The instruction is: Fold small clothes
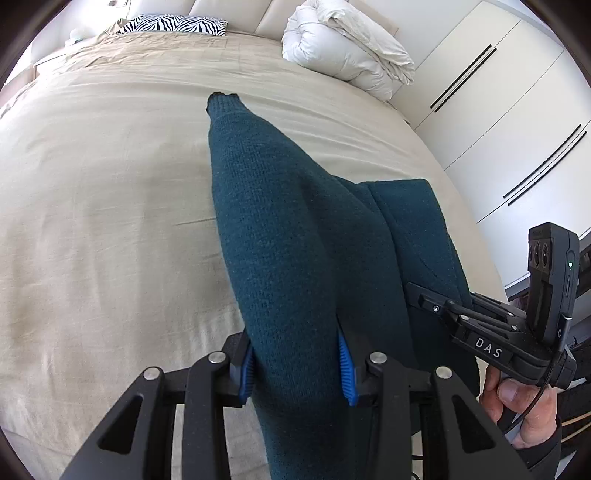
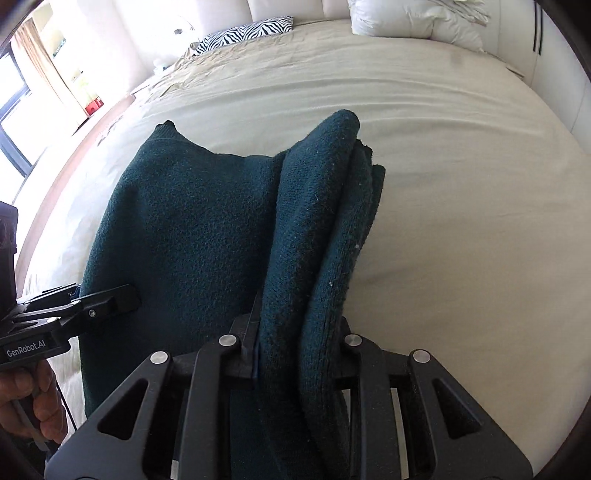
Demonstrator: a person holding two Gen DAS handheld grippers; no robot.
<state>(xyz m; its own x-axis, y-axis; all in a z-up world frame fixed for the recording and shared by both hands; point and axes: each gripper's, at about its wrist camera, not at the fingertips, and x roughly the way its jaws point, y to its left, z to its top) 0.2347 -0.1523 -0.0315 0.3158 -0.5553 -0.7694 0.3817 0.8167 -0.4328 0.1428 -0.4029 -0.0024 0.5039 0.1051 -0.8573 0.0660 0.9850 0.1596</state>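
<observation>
A dark teal knitted sweater (image 1: 280, 229) lies on the beige bed, partly folded. My left gripper (image 1: 295, 365) is shut on a bunched fold of it; its blue pads (image 1: 345, 369) press the cloth from both sides. My right gripper (image 2: 299, 354) is shut on the stacked layers at the sweater's (image 2: 192, 236) other edge. Each gripper shows in the other's view: the right gripper (image 1: 424, 295) at the sweater's right edge, the left gripper (image 2: 122, 295) at its left edge.
The beige bedsheet (image 1: 110, 221) spreads wide around the sweater. A white rolled duvet (image 1: 347, 48) and a zebra-print pillow (image 1: 173, 24) lie at the head of the bed. White wardrobe doors (image 1: 509, 110) stand on the right.
</observation>
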